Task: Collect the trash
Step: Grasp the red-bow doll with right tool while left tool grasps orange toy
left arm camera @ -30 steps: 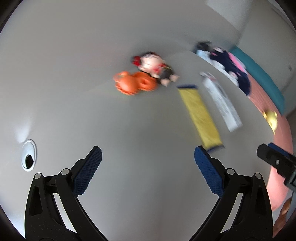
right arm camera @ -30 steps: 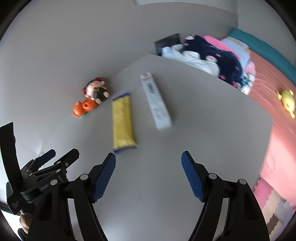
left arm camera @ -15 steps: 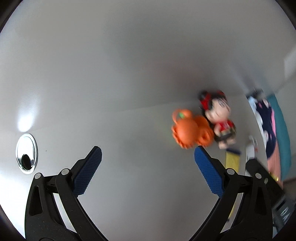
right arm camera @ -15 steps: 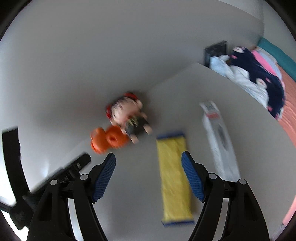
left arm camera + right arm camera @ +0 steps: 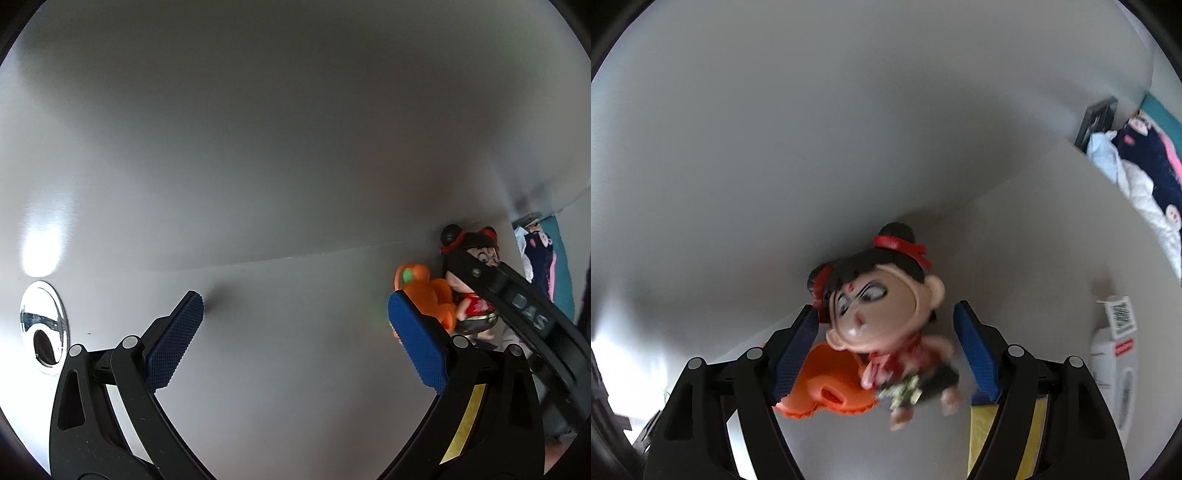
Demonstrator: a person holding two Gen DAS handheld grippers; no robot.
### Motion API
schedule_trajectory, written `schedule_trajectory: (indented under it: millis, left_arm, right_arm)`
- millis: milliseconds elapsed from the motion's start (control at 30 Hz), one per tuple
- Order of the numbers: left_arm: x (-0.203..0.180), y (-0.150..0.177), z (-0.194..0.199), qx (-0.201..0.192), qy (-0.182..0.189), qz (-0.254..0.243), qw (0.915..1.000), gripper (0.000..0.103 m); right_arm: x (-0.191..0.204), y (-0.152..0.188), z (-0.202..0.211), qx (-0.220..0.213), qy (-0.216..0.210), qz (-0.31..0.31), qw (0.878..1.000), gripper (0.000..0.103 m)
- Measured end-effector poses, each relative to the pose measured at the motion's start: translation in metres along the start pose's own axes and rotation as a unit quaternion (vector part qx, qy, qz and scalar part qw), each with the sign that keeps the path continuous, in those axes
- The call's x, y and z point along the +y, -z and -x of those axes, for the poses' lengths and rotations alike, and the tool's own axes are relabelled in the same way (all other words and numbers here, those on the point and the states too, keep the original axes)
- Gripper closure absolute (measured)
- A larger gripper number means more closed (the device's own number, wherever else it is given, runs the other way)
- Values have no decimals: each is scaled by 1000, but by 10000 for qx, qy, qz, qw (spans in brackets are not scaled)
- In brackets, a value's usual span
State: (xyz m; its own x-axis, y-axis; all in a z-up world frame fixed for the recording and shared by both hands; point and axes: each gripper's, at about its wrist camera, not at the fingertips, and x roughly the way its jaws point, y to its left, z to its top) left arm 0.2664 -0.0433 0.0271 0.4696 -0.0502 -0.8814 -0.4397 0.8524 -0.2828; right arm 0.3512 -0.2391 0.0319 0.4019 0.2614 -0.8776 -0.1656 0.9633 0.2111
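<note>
Your right hand-held gripper (image 5: 886,350) is spread wide with the doll figure (image 5: 886,317) sitting right between the blue pads (image 5: 975,350), low in the middle of the right wrist view. The pads aren't pressing on it; there's a gap on the right side, and the left pad is just beside the doll's hair. An orange toy (image 5: 827,391) lies against the doll's lower left, touching it. The yellow packet (image 5: 1038,424) peeks out behind the right finger at the bottom right, and the white box (image 5: 1115,369) with a barcode sits near the right edge. Both lie on the grey desk (image 5: 1015,240). Clothes (image 5: 1137,173) are piled in the upper right.

Your left hand-held gripper (image 5: 291,332) is spread too, with nothing between its pads, just bare desk. In that view the doll and orange toy sit at mid right, partly behind the other gripper's black finger. A chrome cable hole (image 5: 44,328) is at the left edge.
</note>
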Motion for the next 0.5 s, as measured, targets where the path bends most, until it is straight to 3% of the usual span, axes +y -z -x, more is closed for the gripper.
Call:
schedule_trajectory:
  millis: [33, 67, 267, 500]
  left_arm:
    - [-1, 1, 1, 3, 19, -10, 10000, 6]
    - [-2, 1, 1, 8, 35, -15, 10000, 6]
    - [-17, 8, 5, 66, 270, -21, 9996, 6]
    - [-39, 16, 0, 160, 471, 432, 9978, 6]
  right_arm:
    - [-3, 0, -4, 37, -16, -31, 10000, 28]
    - [-4, 0, -2, -57, 12, 15, 10000, 46]
    - [-30, 4, 20, -190, 27, -370, 9991, 49]
    - [-63, 12, 68, -547, 148, -716, 9958, 49]
